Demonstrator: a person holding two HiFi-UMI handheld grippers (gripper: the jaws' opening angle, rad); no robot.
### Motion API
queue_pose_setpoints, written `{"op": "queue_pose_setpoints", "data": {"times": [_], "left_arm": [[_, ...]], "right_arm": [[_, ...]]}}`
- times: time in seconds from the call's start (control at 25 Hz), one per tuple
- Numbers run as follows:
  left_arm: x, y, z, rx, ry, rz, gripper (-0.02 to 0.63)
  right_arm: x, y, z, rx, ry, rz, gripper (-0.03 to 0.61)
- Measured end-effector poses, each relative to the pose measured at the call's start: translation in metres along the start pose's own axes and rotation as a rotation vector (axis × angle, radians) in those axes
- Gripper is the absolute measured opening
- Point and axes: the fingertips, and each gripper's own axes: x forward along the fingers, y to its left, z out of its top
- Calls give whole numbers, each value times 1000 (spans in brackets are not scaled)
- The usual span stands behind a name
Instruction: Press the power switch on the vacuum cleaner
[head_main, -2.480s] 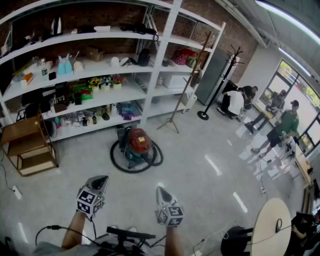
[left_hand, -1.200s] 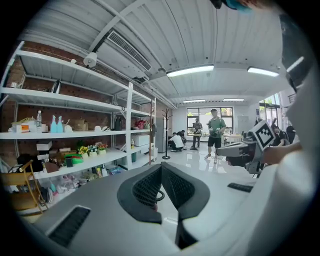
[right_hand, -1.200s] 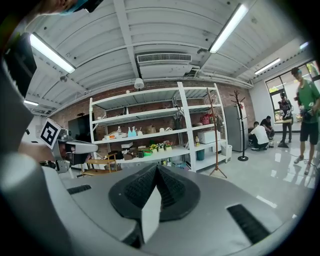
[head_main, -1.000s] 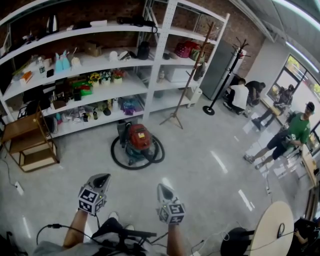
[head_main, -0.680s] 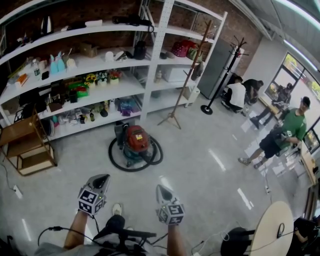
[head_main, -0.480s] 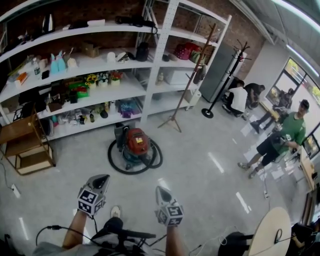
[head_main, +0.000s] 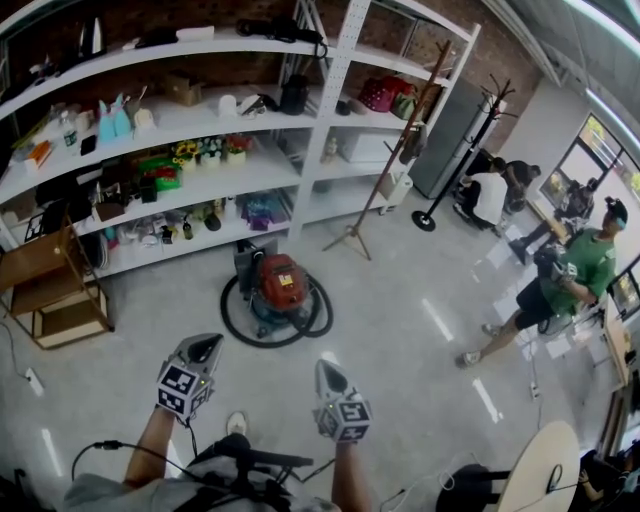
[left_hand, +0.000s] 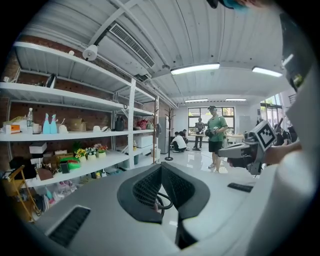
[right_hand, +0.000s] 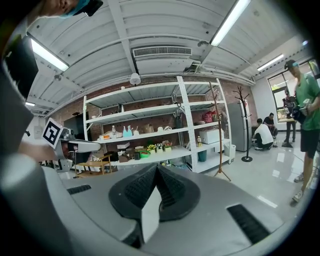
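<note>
The vacuum cleaner (head_main: 279, 285) is a red canister on a teal base. It stands on the grey floor in front of the shelves, ringed by its black hose (head_main: 236, 325). In the head view my left gripper (head_main: 207, 343) is held low at the left and my right gripper (head_main: 324, 366) beside it. Both point toward the vacuum and are well short of it. In the left gripper view my left gripper (left_hand: 161, 166) has its jaws together at the tips. My right gripper (right_hand: 156, 167) looks the same, with nothing held. The jaws hide the vacuum in both gripper views.
Long white shelves (head_main: 230, 170) full of small items run behind the vacuum. A wooden rack (head_main: 52, 290) stands at the left, a tripod stand (head_main: 352, 238) and a coat stand (head_main: 432, 218) to the right. A person in green (head_main: 560, 290) walks at the right; others sit farther back.
The head view has shifted slightly and the left gripper sits a little higher. The person in green has walked nearer along the right side. The vacuum has not moved.
</note>
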Motion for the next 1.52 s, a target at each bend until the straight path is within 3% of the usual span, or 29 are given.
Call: {"op": "queue_pose_setpoints", "data": {"times": [0.52, 0.88, 1.52], "left_arm": [[40, 86, 5, -16, 8, -33, -6], [80, 121, 13, -18, 4, -66, -6], [176, 150, 34, -13, 12, -48, -6]], "right_arm": [[84, 12, 24, -11, 15, -37, 12], [132, 3, 38, -14, 14, -51, 12], [218, -65, 63, -10, 24, -16, 12]]}}
